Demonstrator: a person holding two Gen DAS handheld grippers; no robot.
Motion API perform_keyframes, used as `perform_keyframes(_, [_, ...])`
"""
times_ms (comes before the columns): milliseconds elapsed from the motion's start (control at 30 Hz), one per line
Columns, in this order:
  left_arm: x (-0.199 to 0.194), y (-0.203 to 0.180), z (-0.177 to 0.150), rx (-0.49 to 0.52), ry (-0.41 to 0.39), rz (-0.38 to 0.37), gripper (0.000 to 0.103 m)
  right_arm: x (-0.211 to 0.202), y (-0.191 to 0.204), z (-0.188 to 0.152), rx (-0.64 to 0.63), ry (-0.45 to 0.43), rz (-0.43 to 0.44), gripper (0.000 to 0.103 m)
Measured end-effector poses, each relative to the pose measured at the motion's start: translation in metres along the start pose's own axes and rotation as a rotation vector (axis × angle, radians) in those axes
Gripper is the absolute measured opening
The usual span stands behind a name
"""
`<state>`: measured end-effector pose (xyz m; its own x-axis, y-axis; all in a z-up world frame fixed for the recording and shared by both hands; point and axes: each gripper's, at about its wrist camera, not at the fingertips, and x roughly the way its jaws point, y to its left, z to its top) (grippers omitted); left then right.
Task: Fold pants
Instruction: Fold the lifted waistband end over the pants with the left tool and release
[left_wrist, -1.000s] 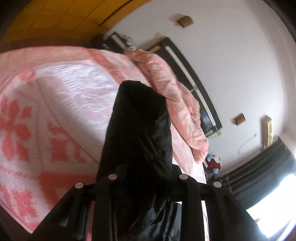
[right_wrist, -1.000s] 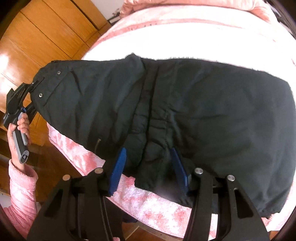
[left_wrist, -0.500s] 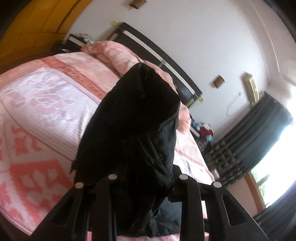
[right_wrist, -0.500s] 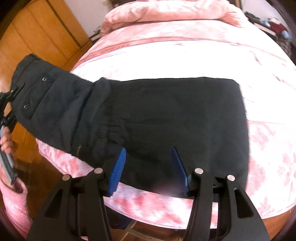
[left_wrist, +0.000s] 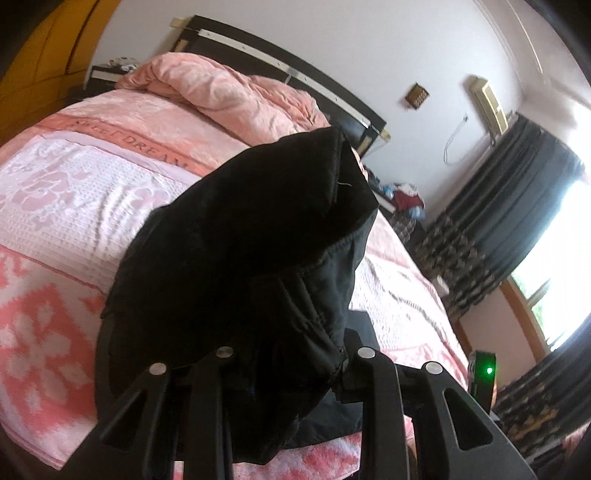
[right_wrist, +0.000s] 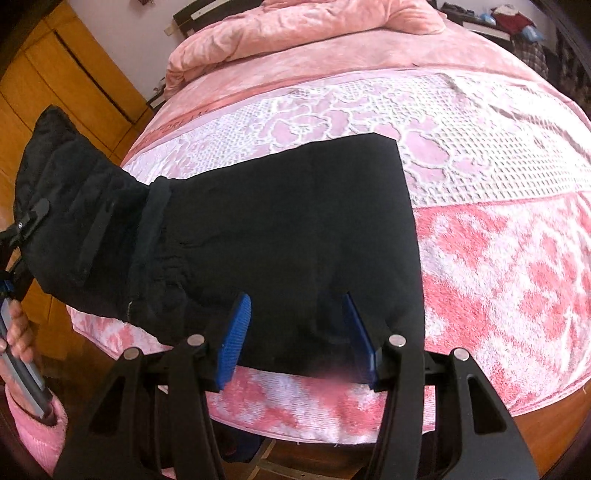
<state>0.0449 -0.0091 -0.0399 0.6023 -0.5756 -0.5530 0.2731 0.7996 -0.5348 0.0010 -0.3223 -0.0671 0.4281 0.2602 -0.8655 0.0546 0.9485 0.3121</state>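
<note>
Item: black pants, long axis across the near edge of the bed.
Left gripper: clamped on the raised waist end, left of the bed.
Right gripper: jaws half apart astride the near hem; grip unclear.
Fold direction: judged waist toward the flat leg end.

left gripper clamps black pants, bunched above pink bed.

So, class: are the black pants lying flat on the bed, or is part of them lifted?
Partly lifted. One end of the black pants rises off the bed, held by the left claw.
</note>
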Motion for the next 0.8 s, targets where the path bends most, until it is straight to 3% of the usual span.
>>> perform_keyframes(567, [0.094, -0.038, -0.067, 0.248, 0.21, 0.15, 0.029, 0.022, -0.018, -0.011, 0.017, 0.04, -0.012, 0.056])
perform_keyframes(633, [0.1, -0.038, -0.076, 0.262, 0.222, 0.153, 0.033, 0.025, -0.018, -0.012, 0.015, 0.041, -0.015, 0.057])
perform_keyframes(700, [0.1, -0.038, -0.08, 0.257, 0.236, 0.126, 0.054, 0.027, -0.017, -0.013, 0.01, 0.043, -0.02, 0.057])
perform_keyframes(800, [0.094, -0.045, -0.084, 0.264, 0.261, 0.074, 0.061, 0.029, -0.015, -0.013, 0.001, 0.045, -0.025, 0.058])
